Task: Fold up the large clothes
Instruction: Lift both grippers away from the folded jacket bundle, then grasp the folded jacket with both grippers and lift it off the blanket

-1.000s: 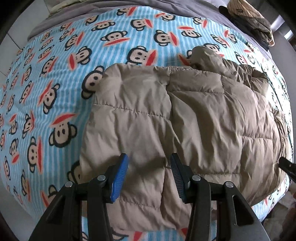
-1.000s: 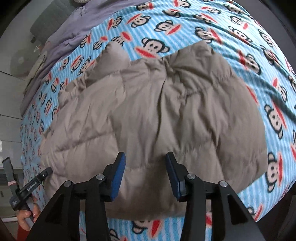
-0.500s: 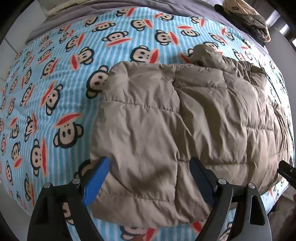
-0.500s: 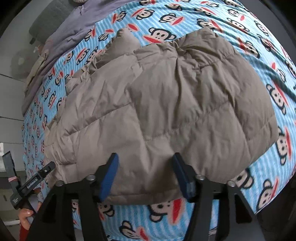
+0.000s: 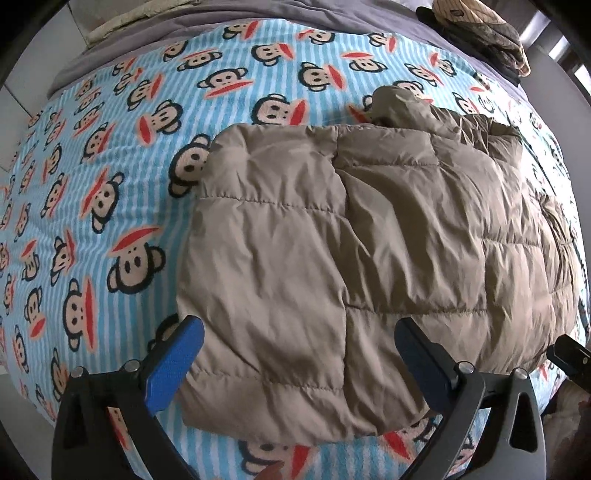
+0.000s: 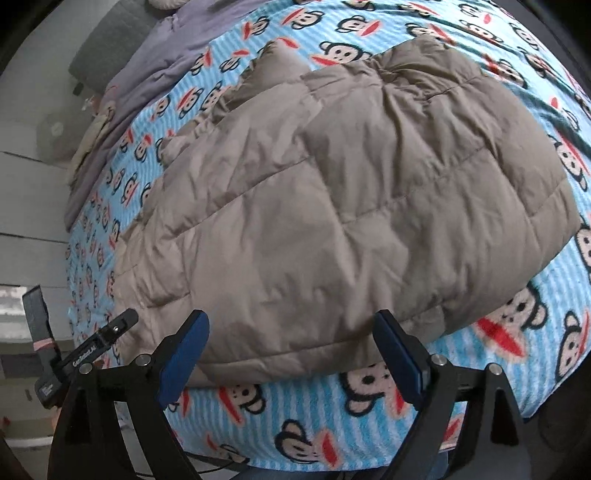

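Note:
A tan quilted puffer jacket [image 5: 369,236] lies folded flat on the monkey-print blue striped blanket [image 5: 110,184]; it also shows in the right wrist view [image 6: 351,206]. My left gripper [image 5: 299,365] is wide open and empty above the jacket's near edge, with blue pads [image 5: 173,365] on either side of it. My right gripper [image 6: 291,362] is wide open and empty above the jacket's near hem. The left gripper's tip [image 6: 110,332] shows at the left of the right wrist view.
The blanket [image 6: 498,332] covers a bed. A grey sheet [image 5: 258,11] lies at the far end. A pile of patterned clothes [image 5: 480,26] sits at the far right corner. Grey pillows [image 6: 107,48] and pale floor lie to the left.
Both grippers have opened wide and let go of the jacket, and have pulled back from it. The jacket now lies flat on the blanket.

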### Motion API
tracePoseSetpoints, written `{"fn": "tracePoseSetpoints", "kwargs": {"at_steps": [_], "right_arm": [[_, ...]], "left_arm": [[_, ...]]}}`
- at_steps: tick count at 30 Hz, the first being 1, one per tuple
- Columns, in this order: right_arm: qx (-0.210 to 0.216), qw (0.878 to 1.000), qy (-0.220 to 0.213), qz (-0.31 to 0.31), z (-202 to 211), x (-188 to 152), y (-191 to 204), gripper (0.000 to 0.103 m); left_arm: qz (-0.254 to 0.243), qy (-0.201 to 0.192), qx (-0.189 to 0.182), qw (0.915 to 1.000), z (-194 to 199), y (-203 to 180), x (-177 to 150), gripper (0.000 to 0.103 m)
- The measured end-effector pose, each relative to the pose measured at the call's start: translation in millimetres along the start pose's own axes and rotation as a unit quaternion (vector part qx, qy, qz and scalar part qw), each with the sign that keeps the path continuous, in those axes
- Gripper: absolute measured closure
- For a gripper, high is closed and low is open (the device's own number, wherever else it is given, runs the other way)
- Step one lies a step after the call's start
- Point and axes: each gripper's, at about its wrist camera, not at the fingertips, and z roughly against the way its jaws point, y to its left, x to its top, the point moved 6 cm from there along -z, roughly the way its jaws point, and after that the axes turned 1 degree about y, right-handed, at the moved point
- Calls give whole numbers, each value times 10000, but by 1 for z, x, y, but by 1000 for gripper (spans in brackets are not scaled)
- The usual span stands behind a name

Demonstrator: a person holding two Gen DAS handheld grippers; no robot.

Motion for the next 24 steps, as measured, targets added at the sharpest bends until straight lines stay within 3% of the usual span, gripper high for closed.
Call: {"fn": "tracePoseSetpoints", "kwargs": {"at_steps": [6, 10, 15, 18, 24], "right_arm": [[372, 9991, 198, -13, 0, -14, -8, 11], [661, 9961, 565, -166, 3, -26, -24, 11], [662, 9937, 872, -228, 1, -50, -49, 11], [659, 9917, 1080, -248, -4, -64, -60, 11], [1099, 9857, 1168, -514, -12, -74, -46, 11]], "left_arm": [[196, -62, 158, 9997, 13, -6, -22, 0], [427, -64, 252, 9988, 18, -7, -45, 0], [890, 225, -172, 9956, 20, -11, -85, 0], [1026, 264, -198, 9942, 23, -3, -101, 0], [1264, 166, -505, 9906, 30, 34, -94, 0]]}}
